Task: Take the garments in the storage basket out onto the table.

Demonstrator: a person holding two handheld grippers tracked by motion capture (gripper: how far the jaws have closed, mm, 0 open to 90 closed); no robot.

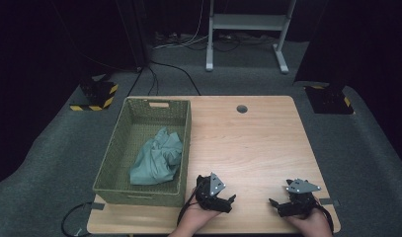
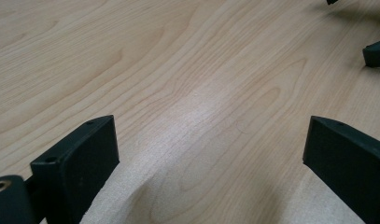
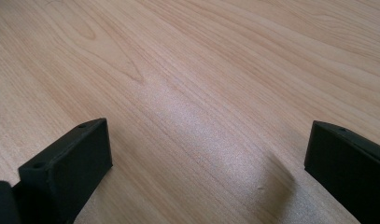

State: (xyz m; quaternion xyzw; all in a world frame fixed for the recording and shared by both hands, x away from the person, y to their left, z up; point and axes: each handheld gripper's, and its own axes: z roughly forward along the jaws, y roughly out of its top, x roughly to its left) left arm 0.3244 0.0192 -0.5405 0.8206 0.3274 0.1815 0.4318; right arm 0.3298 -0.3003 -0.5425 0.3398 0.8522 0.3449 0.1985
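**Cloth in basket, up and to the left of both open grippers**

Key relation: the crumpled green cloth [image 1: 156, 158] lies inside the green woven basket [image 1: 184, 148] on the left part of the wooden table [image 1: 253, 143]. Both grippers sit at the near edge. From the left gripper [image 1: 227, 201] the cloth is forward and to the left, past the basket's right wall. The right gripper [image 1: 276, 203] is well apart from it, so the left hand is clearly nearer.

Cloth's long axis runs roughly near-to-far along the basket, tilted slightly to the right at the far end. It sits toward the basket's right wall, in its near half, and the far end of the basket is bare.

Grippers: in the left gripper view the left gripper's jaws stand wide apart over bare wood, nothing between them; same for the right gripper [image 3: 206, 163] in its own view. Neither touches the cloth or basket.

Cloth look: pale teal, soft, bunched with many folds, no flat edge to pick out. Likely limp when lifted; any reach needs to clear the basket rim first.
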